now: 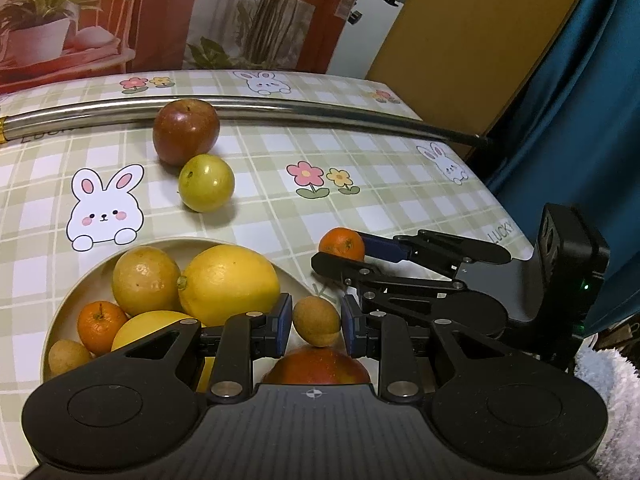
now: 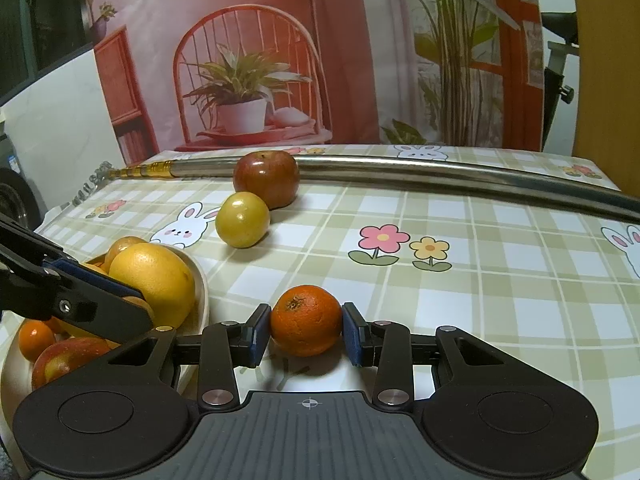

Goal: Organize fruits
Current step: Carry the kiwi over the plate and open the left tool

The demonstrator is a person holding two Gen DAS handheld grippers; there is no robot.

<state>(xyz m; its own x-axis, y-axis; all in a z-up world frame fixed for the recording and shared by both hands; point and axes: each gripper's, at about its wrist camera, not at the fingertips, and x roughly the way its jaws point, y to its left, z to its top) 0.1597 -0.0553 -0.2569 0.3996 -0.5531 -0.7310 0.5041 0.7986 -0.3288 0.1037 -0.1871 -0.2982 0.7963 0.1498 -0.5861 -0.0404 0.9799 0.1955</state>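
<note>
On the checked tablecloth (image 2: 460, 300), right gripper (image 2: 306, 334) clamps a mandarin (image 2: 306, 320) (left gripper (image 1: 316, 328) brackets a longan (image 1: 317, 321)).

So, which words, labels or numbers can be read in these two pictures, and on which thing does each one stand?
"LUCKY": printed on the green-and-white checked tablecloth, near its right edge at.
Cut-off grey letters, possibly the same word: on the tablecloth below the long shiny metal tube, at; not fully readable.
The fruits, the bowl and both grippers show no readable text.
</note>
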